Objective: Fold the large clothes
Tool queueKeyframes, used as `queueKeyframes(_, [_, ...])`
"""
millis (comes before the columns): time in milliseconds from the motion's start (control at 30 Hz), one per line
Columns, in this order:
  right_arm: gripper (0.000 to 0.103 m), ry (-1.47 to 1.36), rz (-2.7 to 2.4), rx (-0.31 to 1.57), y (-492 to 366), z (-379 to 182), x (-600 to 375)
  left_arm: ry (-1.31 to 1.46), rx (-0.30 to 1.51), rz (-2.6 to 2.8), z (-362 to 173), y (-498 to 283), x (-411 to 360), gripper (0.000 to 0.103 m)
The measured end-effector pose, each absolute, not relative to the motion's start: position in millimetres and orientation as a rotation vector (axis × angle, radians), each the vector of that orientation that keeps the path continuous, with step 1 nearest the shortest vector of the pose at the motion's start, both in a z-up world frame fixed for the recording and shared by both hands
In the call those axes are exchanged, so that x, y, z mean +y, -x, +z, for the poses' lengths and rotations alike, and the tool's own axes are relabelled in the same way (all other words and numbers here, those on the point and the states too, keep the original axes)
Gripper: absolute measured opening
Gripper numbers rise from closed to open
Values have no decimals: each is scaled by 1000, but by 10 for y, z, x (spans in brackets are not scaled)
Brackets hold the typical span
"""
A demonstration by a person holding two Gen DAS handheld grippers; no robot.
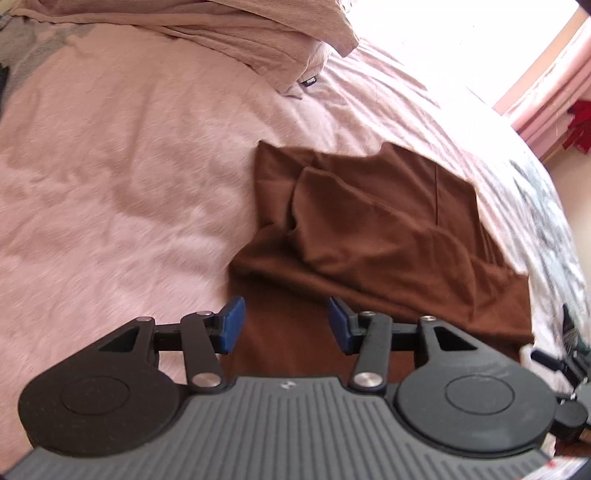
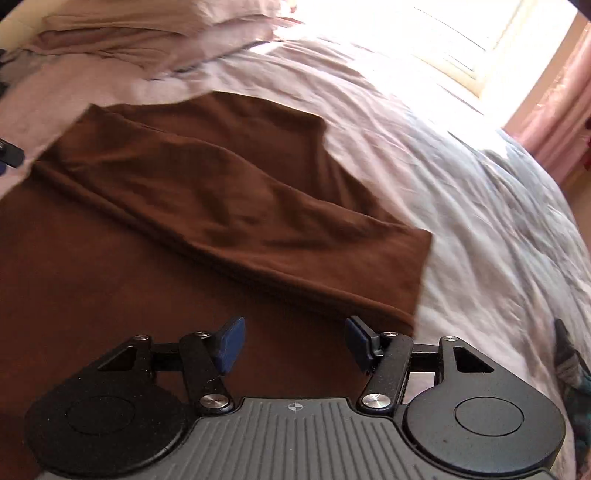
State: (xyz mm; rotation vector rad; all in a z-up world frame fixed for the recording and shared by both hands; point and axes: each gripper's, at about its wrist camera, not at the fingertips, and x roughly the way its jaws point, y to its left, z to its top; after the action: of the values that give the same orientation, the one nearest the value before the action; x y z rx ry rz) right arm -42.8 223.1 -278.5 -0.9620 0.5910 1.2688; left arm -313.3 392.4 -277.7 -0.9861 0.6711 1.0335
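1. My left gripper (image 1: 286,325) has its jaws spread wide with nothing between the blue pads (image 1: 232,325); it hangs over the near left edge of the brown garment (image 1: 369,229).
2. My right gripper (image 2: 293,345) is spread just as wide and holds nothing, and through its camera I see brown cloth under and ahead of the pads.
3. The brown garment (image 2: 207,192) lies on the bed, on a pink cover (image 1: 122,177). Its upper part is folded over on itself, with a sleeve-like flap lying slantwise across the body.
4. In my right view the garment's right edge ends at the pale cover (image 2: 461,221); the near part lies flat.
5. A heap of pinkish bedding (image 1: 221,26) sits at the far end of the bed, well apart from the garment.
6. A pink curtain (image 1: 550,85) hangs by the bright window on the right.
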Motion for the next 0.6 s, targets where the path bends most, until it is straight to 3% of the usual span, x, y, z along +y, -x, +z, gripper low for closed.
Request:
queueKeyframes(133, [57, 865, 1136, 657, -80, -2750, 2256, 1042, 634, 1060, -2962, 2968, 4250, 43])
queueKeyframes(233, [57, 811, 1097, 690, -257, -2721, 2186, 1077, 617, 1073, -3082, 2912, 4385, 34])
queueKeyframes(300, [57, 802, 1084, 707, -299, -2729, 2131, 1078, 609, 1079, -3109, 2879, 4429, 25])
queueKeyframes(333, [57, 800, 1081, 714, -301, -2738, 2115, 1073, 606, 1078, -3112, 2864, 4436, 10])
queueKeyframes(367, [57, 802, 1082, 719, -290, -2739, 2094, 1062, 599, 1080, -3095, 2861, 4430, 2])
queueKeyframes(600, [57, 792, 1117, 718, -239, -2802, 2174, 796, 567, 1153, -2804, 2960, 4139, 2])
